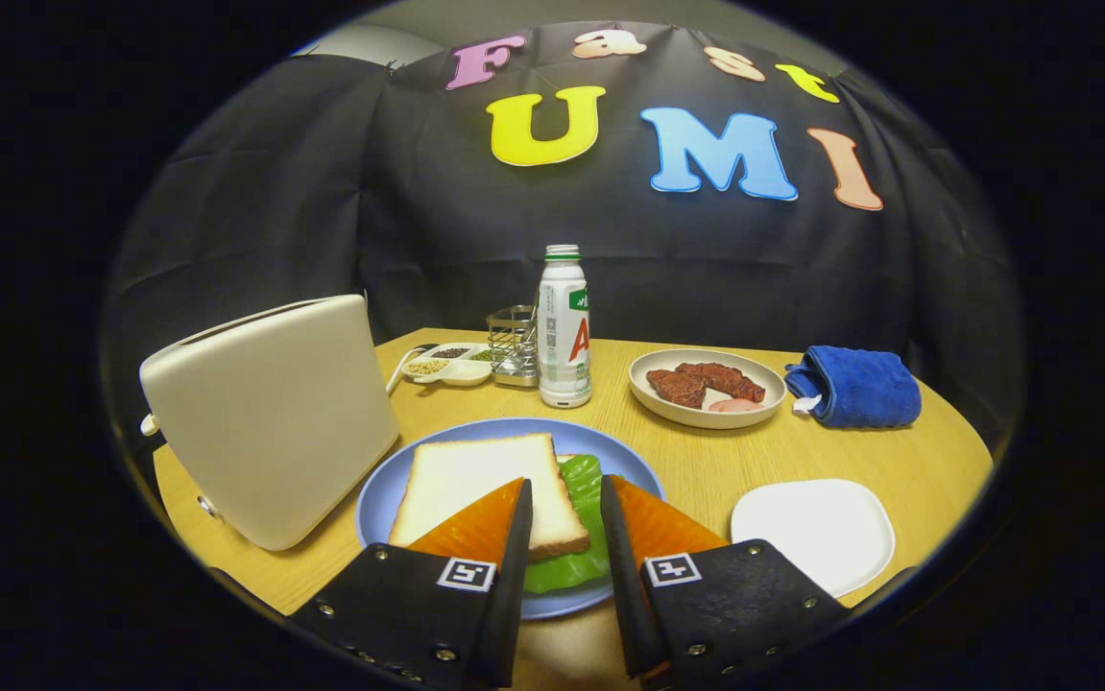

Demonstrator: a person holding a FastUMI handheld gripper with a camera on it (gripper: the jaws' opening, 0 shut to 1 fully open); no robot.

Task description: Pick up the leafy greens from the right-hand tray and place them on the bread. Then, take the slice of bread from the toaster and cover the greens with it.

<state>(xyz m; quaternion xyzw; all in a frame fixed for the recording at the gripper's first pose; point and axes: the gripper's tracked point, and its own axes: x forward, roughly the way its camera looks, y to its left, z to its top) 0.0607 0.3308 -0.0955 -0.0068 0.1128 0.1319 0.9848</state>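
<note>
Light wooden round table (686,461) here, with a round blue plate (389,489) in the middle. On the plate, a white bread slice (475,480) covers the green lettuce leaf (583,480), which pokes out on its right. The gripper (566,504) hovers over that plate, fingers parted, holding nothing. The cream toaster (269,417) sits left of the plate, and a white square tray (816,528) right of it.

A white slice of bread (475,485) with a tan crust lies on a blue plate (389,494), bright green leafy greens (583,523) beside it. At nine o'clock, the toaster (269,417) is cream. The table (706,461) is light wood-grained yellow. At twelve o'clock stands a white bottle (564,331) with a green cap; at two o'clock, dark red meat (704,382) on a beige dish (696,415) and a blue towel (857,386). At four o'clock, the tray (813,533) is white.
</note>
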